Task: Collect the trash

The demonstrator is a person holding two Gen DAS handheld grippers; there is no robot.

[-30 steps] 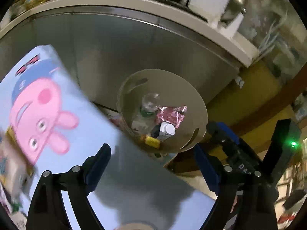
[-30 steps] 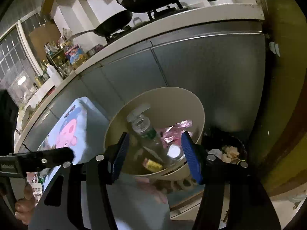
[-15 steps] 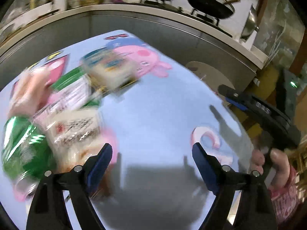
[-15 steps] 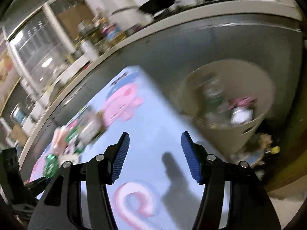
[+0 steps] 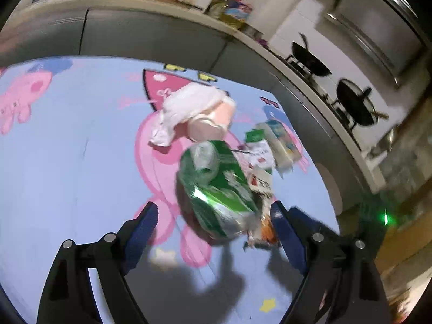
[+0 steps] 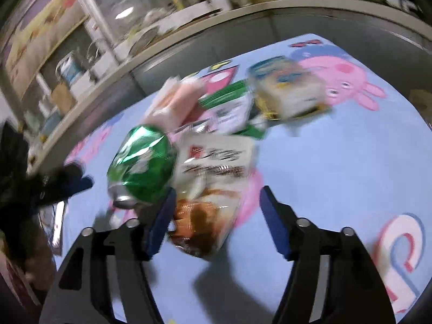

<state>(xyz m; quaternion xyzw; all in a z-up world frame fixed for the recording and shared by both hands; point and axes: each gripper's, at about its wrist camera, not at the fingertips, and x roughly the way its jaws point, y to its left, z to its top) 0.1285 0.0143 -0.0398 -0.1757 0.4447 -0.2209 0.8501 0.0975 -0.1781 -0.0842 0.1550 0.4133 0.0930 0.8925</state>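
Observation:
A pile of trash lies on the blue cartoon mat. It holds a crushed green can, a white tissue over a pink cup, a small carton and a snack bag with an orange end. My left gripper is open, with the green can just ahead between its blue fingers and no pad touching it. My right gripper is open and its jaws are opening. The snack bag lies between them, apart from the right pad. The green can sits beside its left finger.
A grey kitchen counter front curves behind the mat, with black pans on a stove at the right. A beige bin rim shows past the mat's right edge. The left gripper appears dark at the left of the right wrist view.
Both grippers have swung away from the beige bin and across the mat to the trash pile. The right jaws stand wider than before.

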